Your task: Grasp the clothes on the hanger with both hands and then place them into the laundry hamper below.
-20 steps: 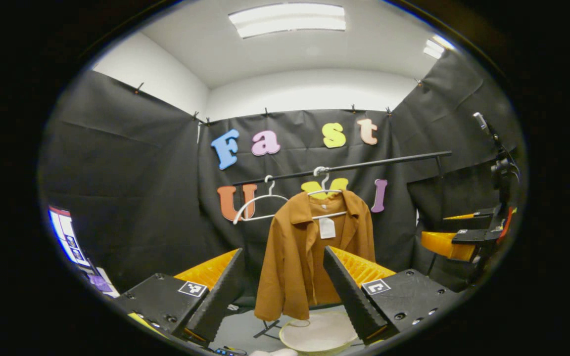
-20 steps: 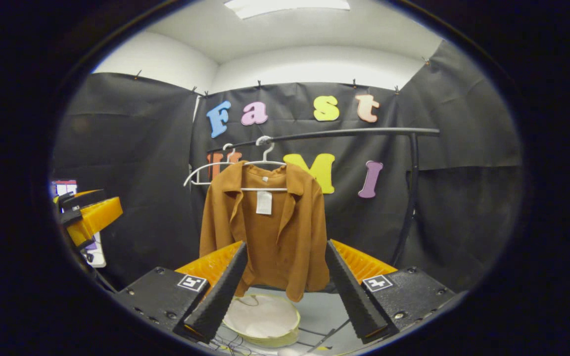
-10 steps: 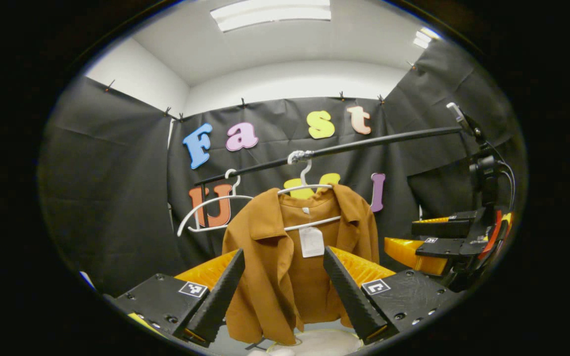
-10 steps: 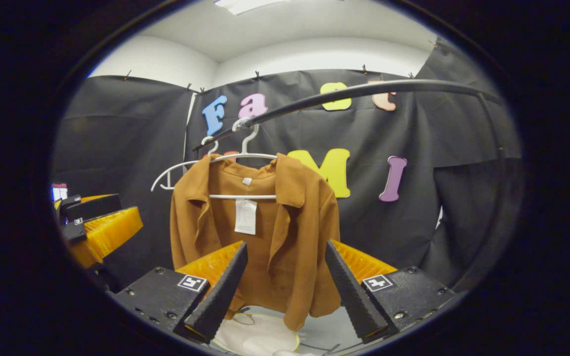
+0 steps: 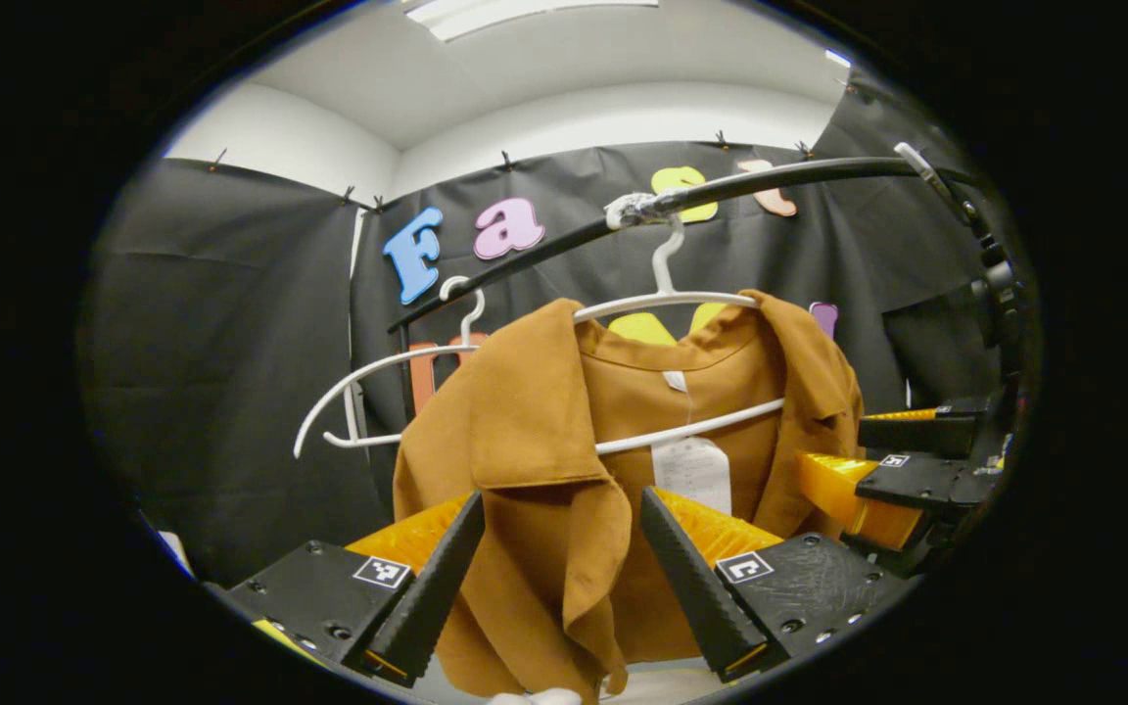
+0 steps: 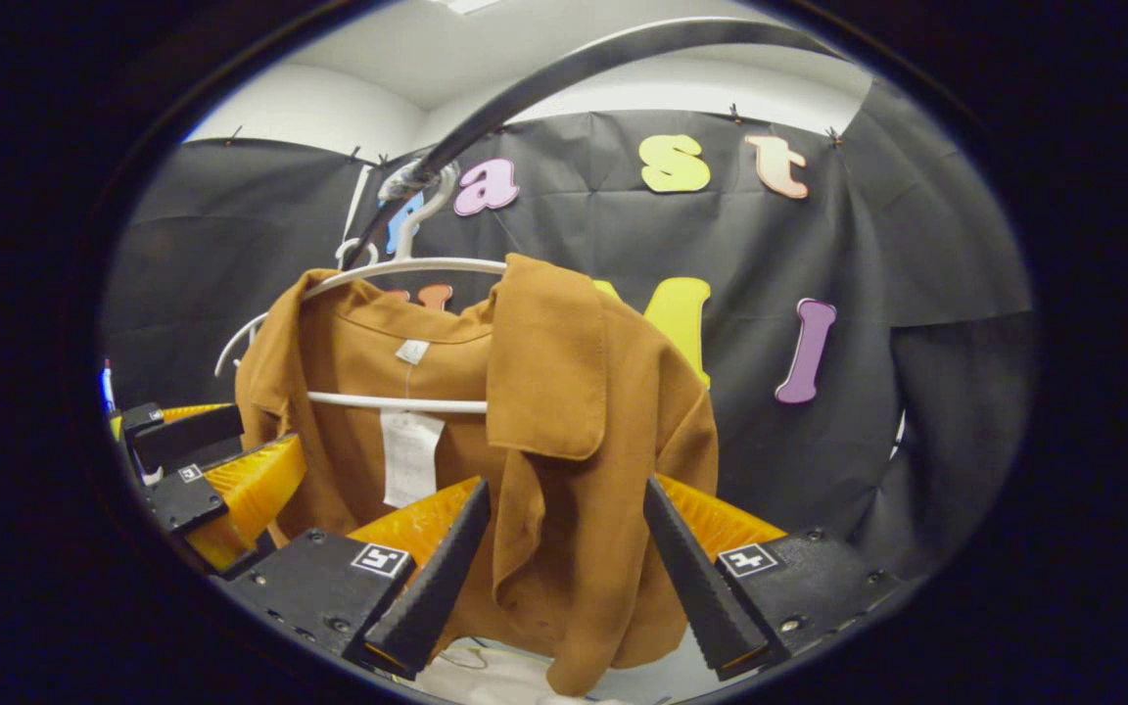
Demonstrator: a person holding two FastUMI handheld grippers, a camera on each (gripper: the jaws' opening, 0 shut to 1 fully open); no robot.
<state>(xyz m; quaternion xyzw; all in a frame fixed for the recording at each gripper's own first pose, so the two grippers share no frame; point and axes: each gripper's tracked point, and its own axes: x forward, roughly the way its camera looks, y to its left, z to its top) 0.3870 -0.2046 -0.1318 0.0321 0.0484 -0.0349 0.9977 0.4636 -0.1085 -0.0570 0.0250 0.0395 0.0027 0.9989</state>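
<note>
Left gripper view: the left gripper stood with its jaws spread wide, nothing pressed between them. A brown jacket hung on a white hanger, and its front panel and lapel fell in the gap between the two fingers, seemingly just beyond the tips; whether cloth touched either finger could not be told. The hanger's hook sat over a black rail above the jaws. A second white hanger, bare, hung on the same rail above and to the left. A white tag showed inside the jacket just above the right-hand finger. The right gripper appeared far right of the jaws, close against the jacket's other edge.

Right gripper view: the right gripper likewise held its jaws apart and empty. The jacket's lapel and front hung between the fingers. The left gripper showed to the left, beside the jacket's far sleeve. Below the jaws, a pale rim of the laundry hamper was partly visible under the hem.
</note>
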